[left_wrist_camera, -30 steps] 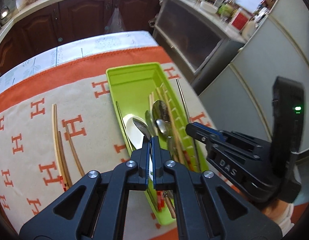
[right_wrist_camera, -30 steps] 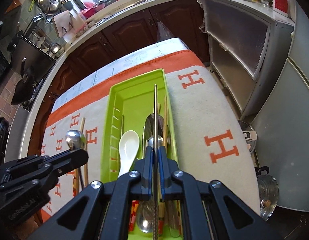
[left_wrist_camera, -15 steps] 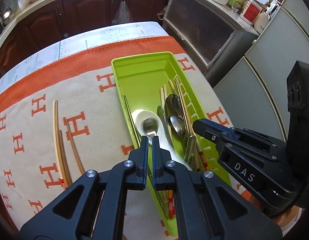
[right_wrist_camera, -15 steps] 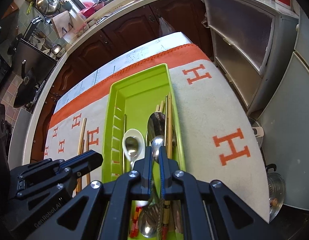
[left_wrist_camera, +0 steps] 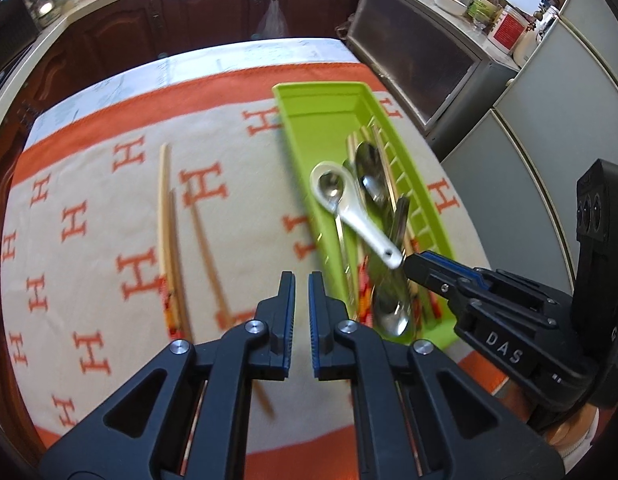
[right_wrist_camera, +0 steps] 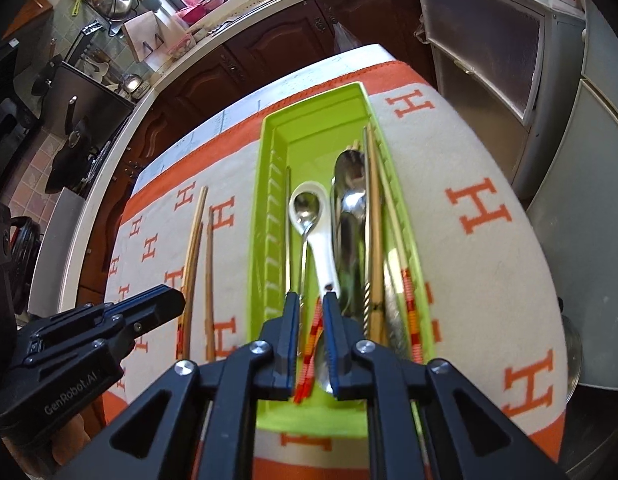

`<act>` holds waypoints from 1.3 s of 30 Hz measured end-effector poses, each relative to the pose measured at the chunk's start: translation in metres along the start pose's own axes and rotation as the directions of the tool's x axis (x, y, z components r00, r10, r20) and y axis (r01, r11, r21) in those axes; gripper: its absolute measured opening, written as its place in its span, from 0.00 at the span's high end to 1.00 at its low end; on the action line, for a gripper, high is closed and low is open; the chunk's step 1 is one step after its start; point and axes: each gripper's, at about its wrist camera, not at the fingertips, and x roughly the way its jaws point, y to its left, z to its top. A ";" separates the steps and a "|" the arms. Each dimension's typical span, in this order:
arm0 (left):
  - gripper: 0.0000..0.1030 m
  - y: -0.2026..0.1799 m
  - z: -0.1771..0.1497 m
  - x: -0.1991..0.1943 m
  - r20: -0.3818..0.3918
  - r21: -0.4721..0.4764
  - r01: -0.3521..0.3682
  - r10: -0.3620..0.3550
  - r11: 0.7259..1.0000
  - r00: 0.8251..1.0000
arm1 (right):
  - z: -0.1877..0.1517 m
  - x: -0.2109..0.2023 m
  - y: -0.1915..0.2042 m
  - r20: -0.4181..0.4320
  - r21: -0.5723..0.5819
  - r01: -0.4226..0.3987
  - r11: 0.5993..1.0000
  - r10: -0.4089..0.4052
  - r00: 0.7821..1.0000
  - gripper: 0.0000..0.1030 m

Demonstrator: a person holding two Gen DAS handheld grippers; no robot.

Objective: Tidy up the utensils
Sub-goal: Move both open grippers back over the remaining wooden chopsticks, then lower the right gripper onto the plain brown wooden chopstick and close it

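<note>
Because the right gripper (right_wrist_camera: 310,300) hangs over the near end of the green tray (right_wrist_camera: 269,152), its two fingers frame the tray's contents: the jaws have just been opening and now stand slightly apart, with nothing pressed between the pads. The hole end of the white ceramic spoon's (right_wrist_camera: 317,232) handle lies just ahead of the right-hand fingertip (right_wrist_camera: 331,304), apart from it as far as can be seen, and the red-and-orange banded ends of a pair of chopsticks show in the gap below. The left gripper (left_wrist_camera: 301,280) hovers over the cloth (left_wrist_camera: 109,208) just beside the tray's left wall, its jaws nearly together with only a narrow slit between the blue pads, gripping nothing. The tray lies lengthwise near the right edge of the table. It is bright lime plastic with ribbed slots along one long wall. A small metal spoon (right_wrist_camera: 305,208) rests bowl-up inside the bowl of the white spoon. To the right of these lie larger steel spoons (right_wrist_camera: 351,200) and several pale chopsticks, all lengthwise along the tray. On the cloth left of the tray lie three loose wooden chopsticks (left_wrist_camera: 165,216), roughly parallel to the tray and well apart from it. The cloth is cream with orange H marks and an orange border.
</note>
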 end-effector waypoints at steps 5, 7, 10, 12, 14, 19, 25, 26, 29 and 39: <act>0.96 0.019 -0.027 -0.020 0.017 -0.020 -0.032 0.032 0.999 0.999 | -0.015 -0.008 0.010 -0.005 -0.010 -0.004 1.000 0.004 1.000 0.85; 0.96 0.027 -0.037 -0.027 0.024 -0.027 -0.054 0.055 0.998 0.998 | -0.020 -0.010 0.014 -0.006 -0.015 -0.006 1.000 0.005 1.000 0.85; 0.96 0.037 -0.049 -0.032 0.027 -0.030 -0.081 0.082 0.996 0.996 | -0.026 -0.011 0.018 -0.012 -0.025 -0.010 1.000 0.010 1.000 0.85; 0.96 0.044 -0.057 -0.036 0.030 -0.033 -0.102 0.103 0.994 0.994 | -0.029 -0.011 0.022 -0.018 -0.033 -0.004 0.999 0.003 1.000 0.85; 0.96 0.053 -0.064 -0.039 0.030 -0.046 -0.118 0.120 0.992 0.992 | -0.032 -0.009 0.027 -0.020 -0.044 0.005 0.999 -0.006 1.000 0.85; 0.95 0.078 -0.077 -0.043 0.029 -0.081 -0.156 0.159 0.984 0.987 | -0.037 -0.003 0.039 -0.027 -0.074 0.017 0.997 -0.019 0.999 0.85; 0.86 0.109 -0.087 -0.041 0.012 -0.134 -0.175 0.178 0.975 0.984 | -0.038 0.009 0.059 -0.048 -0.122 0.033 0.992 -0.039 0.998 0.85; 0.83 0.115 -0.088 -0.041 0.014 -0.145 -0.175 0.179 0.974 0.984 | -0.038 0.012 0.063 -0.054 -0.128 0.034 0.991 -0.041 0.998 0.85; 0.76 0.130 -0.091 -0.042 0.022 -0.176 -0.173 0.180 0.969 0.983 | -0.037 0.019 0.073 -0.068 -0.148 0.041 0.988 -0.052 0.996 0.85; 0.76 0.166 -0.095 -0.030 0.015 -0.231 -0.163 0.171 0.959 0.985 | -0.031 0.057 0.109 -0.121 -0.232 0.060 0.971 -0.090 0.989 0.85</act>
